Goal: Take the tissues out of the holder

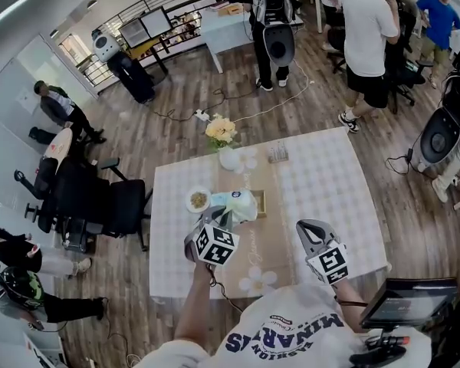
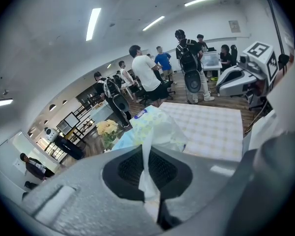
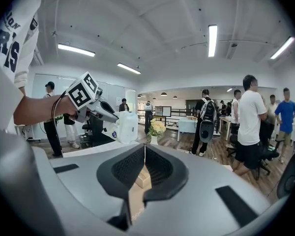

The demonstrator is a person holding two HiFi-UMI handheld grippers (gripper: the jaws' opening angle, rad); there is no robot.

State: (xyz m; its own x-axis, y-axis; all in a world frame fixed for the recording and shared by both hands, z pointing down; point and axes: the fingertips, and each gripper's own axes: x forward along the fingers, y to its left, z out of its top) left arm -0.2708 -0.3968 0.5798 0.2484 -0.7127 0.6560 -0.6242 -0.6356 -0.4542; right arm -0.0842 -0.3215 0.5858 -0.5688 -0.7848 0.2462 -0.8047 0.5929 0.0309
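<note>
**Task status.** The table (image 1: 330, 182) carries a beige runner (image 1: 272, 244) down its middle. The tissue pack (image 1: 236, 204) hangs in the air just ahead of the left gripper (image 1: 224, 221), above the runner. The wooden holder (image 1: 259, 202) stands on the table just to the right of the pack. From the right gripper view, the pack (image 3: 122, 127) looks clear of the table and apart from the holder (image 3: 141, 178). Removal therefore appears to be largely complete. What probably remains is to carry the pack aside and set it down.

**Left gripper.** The jaws are pressed together on a thin fold of the pack's wrapper. The fold runs up between the pads (image 2: 160, 171) to the pack body (image 2: 150, 127). The forearm reaches forward over the near table edge, and the gripper is angled forward and slightly right.

**Right gripper.** The right gripper (image 1: 308, 228) is held above the near right part of the table, well to the right of the pack. Its jaws are closed together with nothing between them. The holder shows beyond the jaw gap.
</note>
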